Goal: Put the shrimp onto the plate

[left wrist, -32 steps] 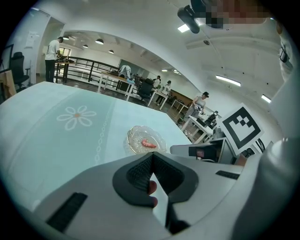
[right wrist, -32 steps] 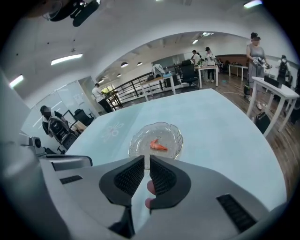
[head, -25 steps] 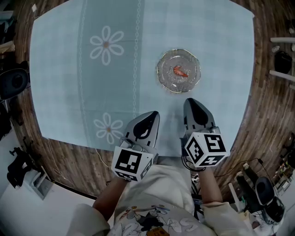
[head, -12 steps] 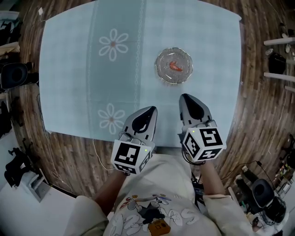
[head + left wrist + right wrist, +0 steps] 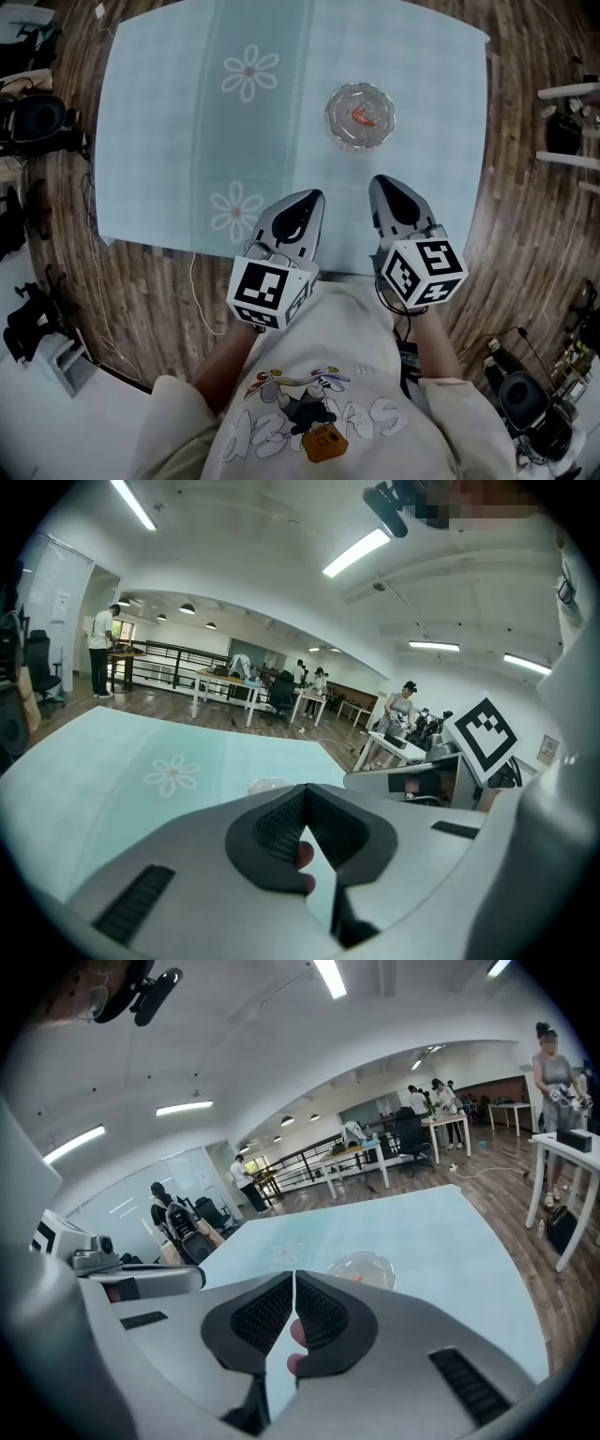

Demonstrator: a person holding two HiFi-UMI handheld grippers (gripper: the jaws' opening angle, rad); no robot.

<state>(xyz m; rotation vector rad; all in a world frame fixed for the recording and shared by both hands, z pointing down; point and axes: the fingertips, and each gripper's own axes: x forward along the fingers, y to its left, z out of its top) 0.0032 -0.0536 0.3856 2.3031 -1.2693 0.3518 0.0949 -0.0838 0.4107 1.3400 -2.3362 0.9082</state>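
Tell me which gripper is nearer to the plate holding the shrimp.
Right. The right gripper lies just on the person's side of the plate, not touching; the left gripper lies farther off, to the left.

Glass plate [image 5: 360,116] on teal-clothed table [image 5: 169,150]

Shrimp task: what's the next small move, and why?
Probably none; I'd call it done. The shrimp already lies on the glass plate. The left gripper and right gripper sit at the near table edge, jaws together and empty.
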